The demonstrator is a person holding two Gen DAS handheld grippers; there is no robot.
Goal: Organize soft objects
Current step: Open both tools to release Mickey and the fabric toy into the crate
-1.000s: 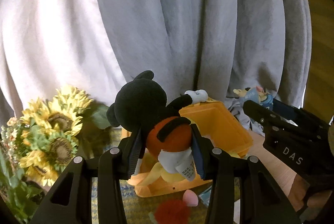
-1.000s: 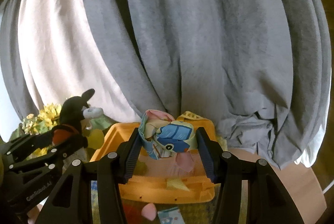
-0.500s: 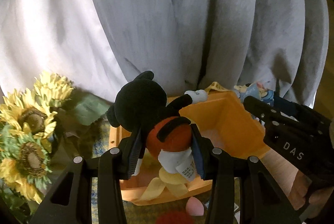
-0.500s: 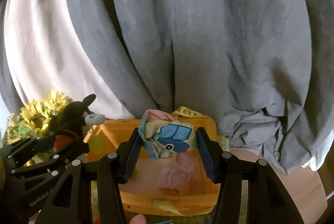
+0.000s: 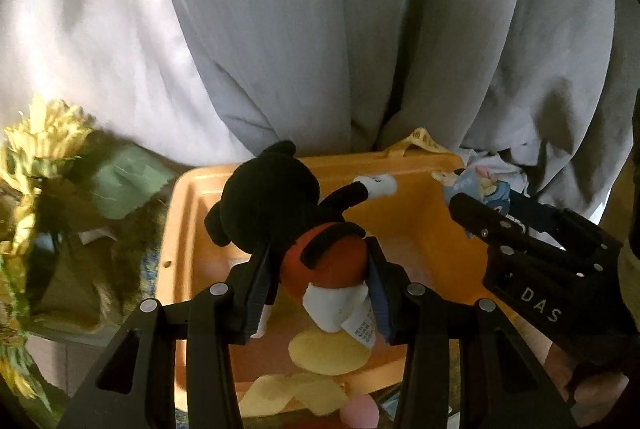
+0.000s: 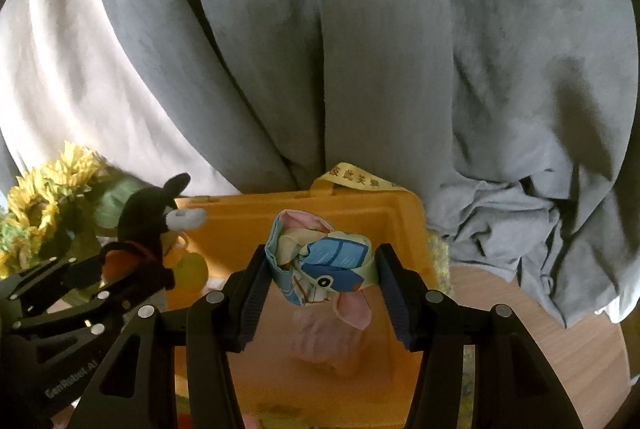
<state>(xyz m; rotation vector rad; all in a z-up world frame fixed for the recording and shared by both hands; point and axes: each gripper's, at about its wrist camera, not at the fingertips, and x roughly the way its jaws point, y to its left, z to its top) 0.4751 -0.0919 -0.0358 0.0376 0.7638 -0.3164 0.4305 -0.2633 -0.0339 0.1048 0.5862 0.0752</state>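
My left gripper (image 5: 318, 265) is shut on a black mouse plush toy (image 5: 276, 201) with red shorts and holds it above the open orange bin (image 5: 404, 225). My right gripper (image 6: 322, 271) is shut on a crumpled printed cloth (image 6: 320, 261) with a blue car picture, also held over the orange bin (image 6: 248, 217). The right gripper shows in the left wrist view (image 5: 486, 207) at the bin's right side. The left gripper with the mouse plush (image 6: 148, 205) shows at the left of the right wrist view. A pinkish soft thing (image 6: 328, 341) lies inside the bin.
Grey and white curtains (image 5: 360, 29) hang right behind the bin. Artificial sunflowers (image 5: 40, 149) stand to the left. Curtain cloth is bunched on the wooden surface (image 6: 560, 329) at the right. Small red and pink soft things (image 5: 360, 413) lie in front of the bin.
Both grippers have moved forward and over the orange bin, each keeping its hold. The bin now fills more of both views and the sunflowers have slid to the left.
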